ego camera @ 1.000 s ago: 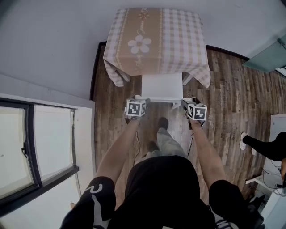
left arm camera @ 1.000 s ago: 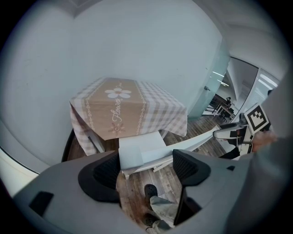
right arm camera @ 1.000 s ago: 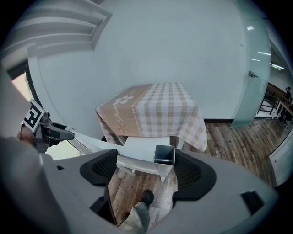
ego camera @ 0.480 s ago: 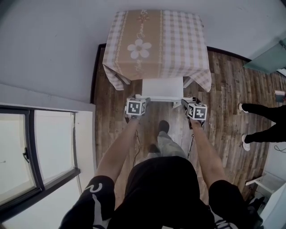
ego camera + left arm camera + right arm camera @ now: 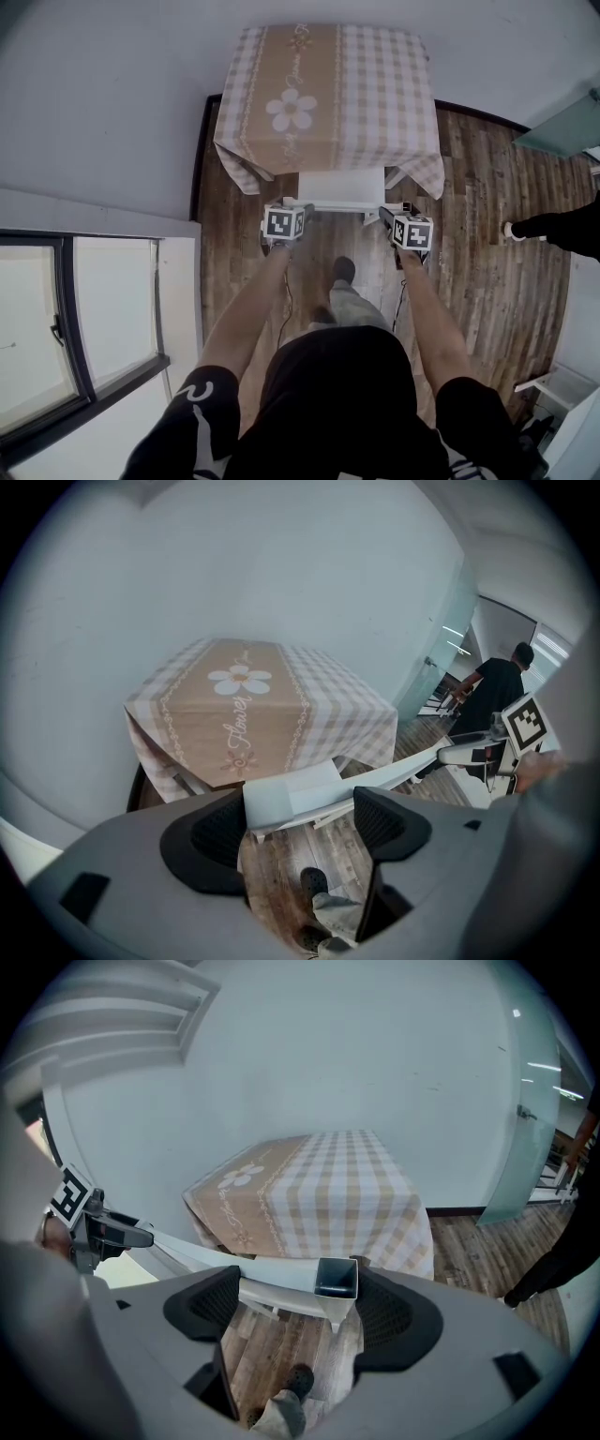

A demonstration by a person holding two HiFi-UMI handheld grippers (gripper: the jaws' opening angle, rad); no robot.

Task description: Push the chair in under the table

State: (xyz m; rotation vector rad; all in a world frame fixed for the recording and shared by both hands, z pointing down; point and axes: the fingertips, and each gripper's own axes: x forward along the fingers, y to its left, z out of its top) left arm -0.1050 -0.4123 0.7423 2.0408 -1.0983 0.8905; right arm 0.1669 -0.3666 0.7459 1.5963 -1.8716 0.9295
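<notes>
A white chair (image 5: 340,186) stands half under the table (image 5: 328,84), which wears a beige checked cloth with a flower print. Only the rear of the seat and the top rail of the back show. My left gripper (image 5: 302,213) is at the rail's left end and my right gripper (image 5: 386,216) at its right end. In the left gripper view the rail's end (image 5: 291,796) lies across the open jaws of the left gripper (image 5: 300,822). In the right gripper view the rail's square tube end (image 5: 336,1279) sits beside the right pad of the open right gripper (image 5: 291,1307).
A grey wall runs behind the table, and a window (image 5: 75,319) is low on the left. My own foot (image 5: 343,270) is on the wooden floor just behind the chair. Another person's leg (image 5: 562,228) shows at the right edge, near a glass door (image 5: 562,127).
The chair has slid a little further under the table, with both grippers following it forward. The other person on the right has walked towards the edge of view.
</notes>
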